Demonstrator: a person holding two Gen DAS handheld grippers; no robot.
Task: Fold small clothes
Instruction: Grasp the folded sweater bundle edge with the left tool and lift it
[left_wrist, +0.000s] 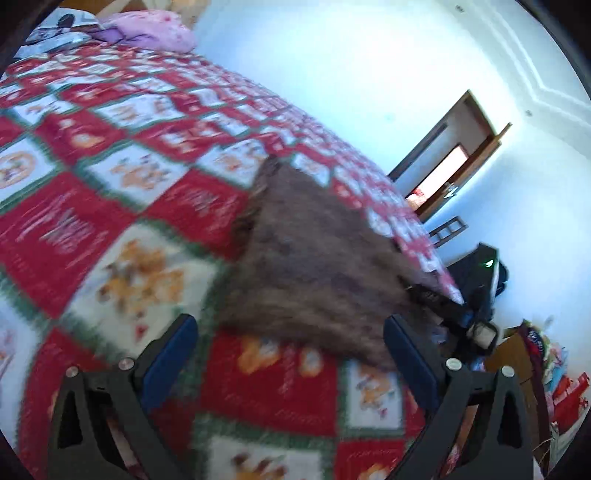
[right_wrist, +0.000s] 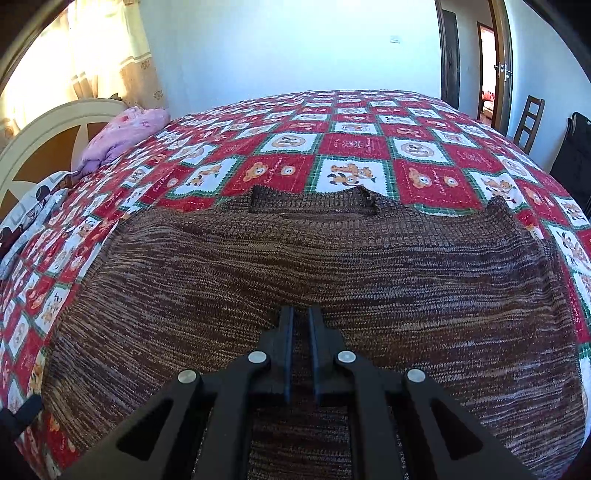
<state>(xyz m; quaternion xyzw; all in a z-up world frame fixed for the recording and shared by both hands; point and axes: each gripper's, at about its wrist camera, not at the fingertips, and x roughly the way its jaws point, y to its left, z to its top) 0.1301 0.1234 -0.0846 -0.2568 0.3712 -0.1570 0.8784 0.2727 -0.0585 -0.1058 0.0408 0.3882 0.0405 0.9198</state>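
A brown knitted sweater (right_wrist: 295, 258) lies spread flat on the bed, its neckline (right_wrist: 314, 201) at the far side. My right gripper (right_wrist: 301, 314) hovers low over the sweater's middle with its blue pads nearly together. Only a narrow slit shows between them, and I cannot tell whether any knit is pinched. In the blurred left wrist view the same sweater (left_wrist: 314, 266) lies ahead on the quilt. My left gripper (left_wrist: 291, 326) is open wide with nothing between its fingers, and its right finger (left_wrist: 410, 354) is beside the sweater's near edge.
The red, white and green patchwork quilt (right_wrist: 354, 144) covers the whole bed. A pink pillow (right_wrist: 122, 133) and a headboard (right_wrist: 48, 133) are at the left. A wooden chair (right_wrist: 530, 122), dark bags (right_wrist: 572, 155) and an open door (right_wrist: 495, 66) are beyond the right edge.
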